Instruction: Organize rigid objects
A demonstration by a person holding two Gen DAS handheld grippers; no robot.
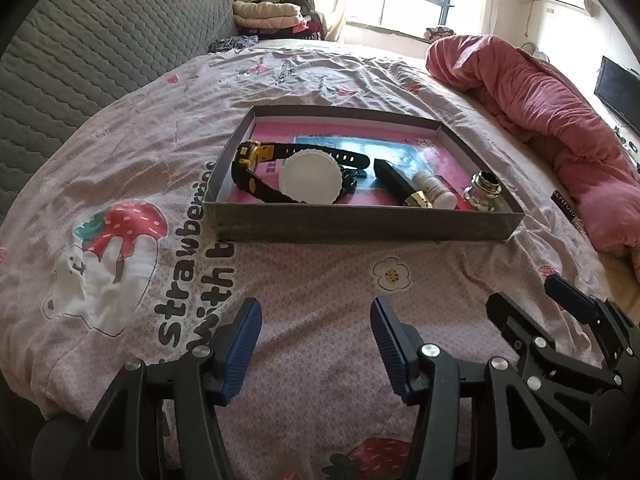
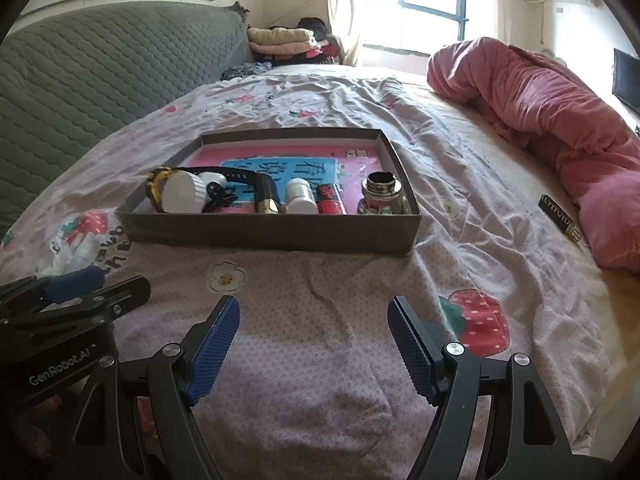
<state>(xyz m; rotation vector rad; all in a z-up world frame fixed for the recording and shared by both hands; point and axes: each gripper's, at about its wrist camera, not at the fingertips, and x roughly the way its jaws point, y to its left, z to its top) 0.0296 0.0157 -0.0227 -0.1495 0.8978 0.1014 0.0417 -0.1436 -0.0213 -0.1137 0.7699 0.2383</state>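
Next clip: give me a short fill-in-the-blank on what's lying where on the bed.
1. The watch lies inside the ____ box.
2. The round lid is coloured ____.
3. The dark stick lies outside the box, beside the ____ blanket.
4. Both hand-held grippers, left and right, hold ____.

Missing words: grey; white; pink; nothing

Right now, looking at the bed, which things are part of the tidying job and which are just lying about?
Part of the job:
box
watch
white lid
black tube
white bottle
glass jar
black bar, lying outside the box by the pink quilt

Just lying about:
pink quilt
folded clothes
TV
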